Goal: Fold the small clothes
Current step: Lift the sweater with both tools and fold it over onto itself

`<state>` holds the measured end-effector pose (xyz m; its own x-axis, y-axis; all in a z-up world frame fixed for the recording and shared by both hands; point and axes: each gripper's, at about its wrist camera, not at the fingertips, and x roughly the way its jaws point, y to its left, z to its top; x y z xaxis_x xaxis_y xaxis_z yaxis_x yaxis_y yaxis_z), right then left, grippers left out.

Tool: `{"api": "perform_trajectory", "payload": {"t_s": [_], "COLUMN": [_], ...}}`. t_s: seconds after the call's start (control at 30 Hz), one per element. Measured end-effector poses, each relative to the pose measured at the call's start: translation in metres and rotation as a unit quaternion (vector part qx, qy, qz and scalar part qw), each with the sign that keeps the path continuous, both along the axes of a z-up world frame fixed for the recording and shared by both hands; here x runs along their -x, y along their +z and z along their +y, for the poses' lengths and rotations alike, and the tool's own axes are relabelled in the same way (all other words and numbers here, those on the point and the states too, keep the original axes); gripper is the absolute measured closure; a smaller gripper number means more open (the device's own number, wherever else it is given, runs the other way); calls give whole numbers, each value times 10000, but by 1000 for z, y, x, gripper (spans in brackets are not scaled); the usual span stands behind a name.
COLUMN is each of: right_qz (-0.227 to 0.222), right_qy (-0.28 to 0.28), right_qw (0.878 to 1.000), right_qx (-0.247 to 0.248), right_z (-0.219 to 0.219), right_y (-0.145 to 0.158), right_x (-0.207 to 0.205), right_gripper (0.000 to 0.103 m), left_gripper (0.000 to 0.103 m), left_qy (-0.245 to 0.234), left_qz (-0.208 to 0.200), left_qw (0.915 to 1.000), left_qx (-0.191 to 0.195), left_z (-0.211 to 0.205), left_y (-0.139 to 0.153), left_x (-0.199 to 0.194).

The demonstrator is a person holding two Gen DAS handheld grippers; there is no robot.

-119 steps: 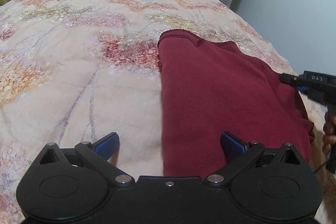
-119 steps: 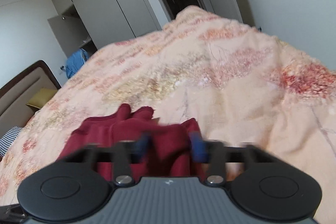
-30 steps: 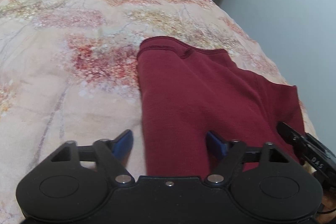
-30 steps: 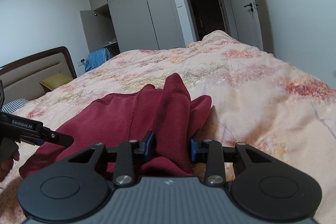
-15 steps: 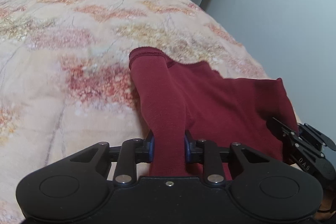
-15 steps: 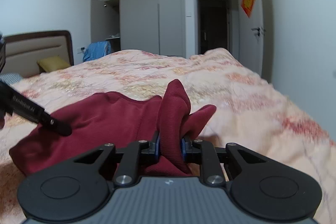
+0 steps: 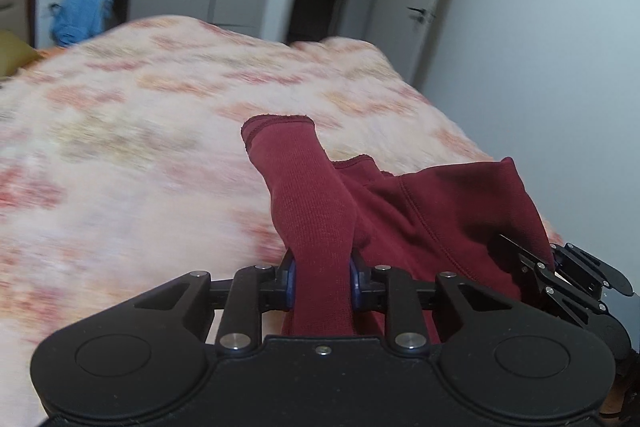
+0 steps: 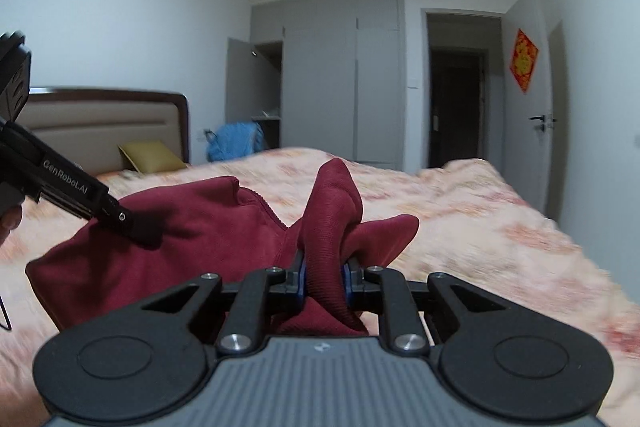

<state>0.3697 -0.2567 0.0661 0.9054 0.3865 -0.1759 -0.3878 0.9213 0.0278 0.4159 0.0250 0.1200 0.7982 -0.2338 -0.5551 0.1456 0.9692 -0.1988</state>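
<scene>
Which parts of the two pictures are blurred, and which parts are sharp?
Left wrist view: floral bedspread smeared by motion, dark red knitted garment and left tool sharp. Right wrist view: bedspread blurred, right tool crisp.

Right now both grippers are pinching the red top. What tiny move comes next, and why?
Probably carry both pinched edges forward over the rest of the maroon top. The left gripper and right gripper are each shut on a bunched fold, raised off the floral bedspread, so laying it over would likely make the fold.
</scene>
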Motion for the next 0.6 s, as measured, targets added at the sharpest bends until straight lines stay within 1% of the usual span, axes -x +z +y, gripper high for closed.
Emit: {"api": "perform_trajectory", "payload": {"t_s": [0.13,0.23,0.33,0.47,0.53,0.6], "right_qz": [81,235,400,684,836,964], "right_qy": [344,560,687,739,713,647], "right_qw": [9990,9974,9963,9948,9939,9932], "right_qx": [-268,-382,-340,-148,-39,67], "right_z": [45,76,101,120,122,124], "right_y": [4,-1,-10,-25,-32,-37], "right_x": [-11,-19,-27,-33,-35,-36], "right_gripper": [84,84,84,84,84,83], "left_gripper": [77,77,77,77,76,75], "left_qy": [394,620,791,877,896,929], "left_qz": [46,132,290,535,566,530], "left_qw": [9991,9979,9964,9944,9939,9938], "left_qx": [-140,-164,-39,239,294,311], "left_z": [42,68,88,103,106,107], "left_y": [4,-5,-27,-60,-73,-80], "left_x": [10,14,16,17,19,21]}}
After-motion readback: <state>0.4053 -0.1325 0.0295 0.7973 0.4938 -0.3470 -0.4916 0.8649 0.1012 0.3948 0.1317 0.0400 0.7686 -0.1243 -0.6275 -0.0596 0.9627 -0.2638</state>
